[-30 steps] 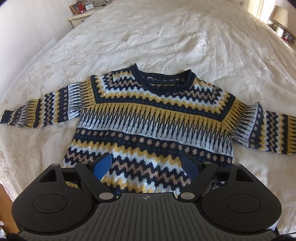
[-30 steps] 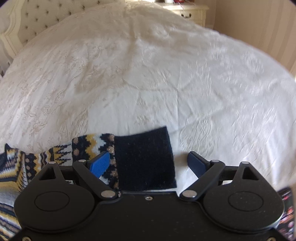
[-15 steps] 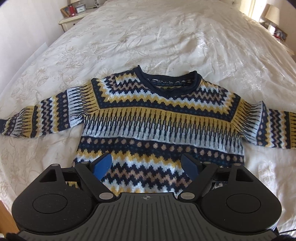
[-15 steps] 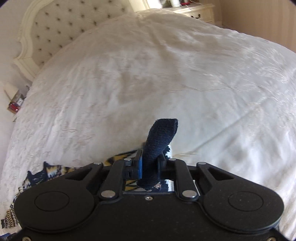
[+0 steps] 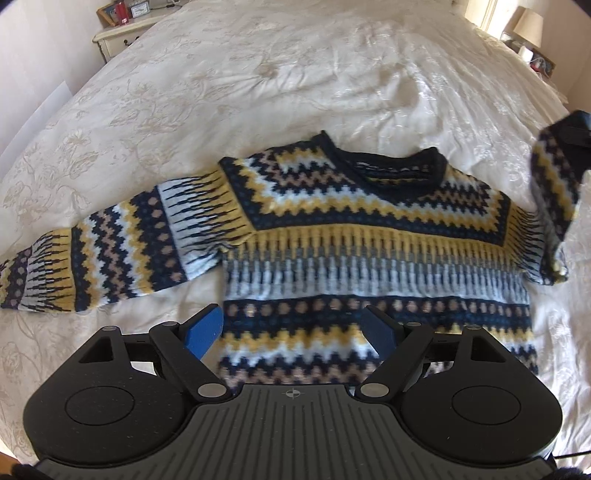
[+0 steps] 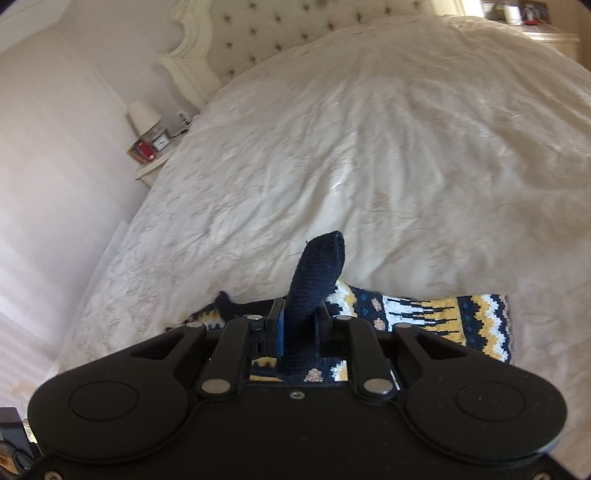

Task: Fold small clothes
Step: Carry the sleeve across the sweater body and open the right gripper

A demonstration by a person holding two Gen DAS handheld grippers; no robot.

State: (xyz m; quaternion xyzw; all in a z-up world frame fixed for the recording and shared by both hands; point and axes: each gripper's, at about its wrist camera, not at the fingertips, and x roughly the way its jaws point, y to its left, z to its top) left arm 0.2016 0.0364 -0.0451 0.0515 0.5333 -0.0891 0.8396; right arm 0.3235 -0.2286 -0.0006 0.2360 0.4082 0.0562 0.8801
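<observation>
A small knitted sweater (image 5: 369,236) in navy, yellow, white and tan zigzags lies face up on the white bedspread (image 5: 295,74). Its left sleeve (image 5: 92,258) lies flat, stretched out to the left. My left gripper (image 5: 291,328) is open and empty, hovering over the sweater's hem. My right gripper (image 6: 297,328) is shut on the navy cuff (image 6: 317,273) of the right sleeve. That sleeve (image 5: 554,184) is lifted off the bed and hangs at the right edge of the left wrist view. The sweater also shows below the right gripper (image 6: 443,321).
A nightstand (image 5: 122,33) with a clock and red items stands at the bed's far left corner. A lamp (image 5: 528,22) stands at the far right. The tufted headboard (image 6: 280,33) and another lamp (image 6: 144,114) show in the right wrist view.
My right gripper closed on the sleeve cuff and has lifted it up and swung it toward the sweater's body. My left gripper drifted slightly to the left, staying open.
</observation>
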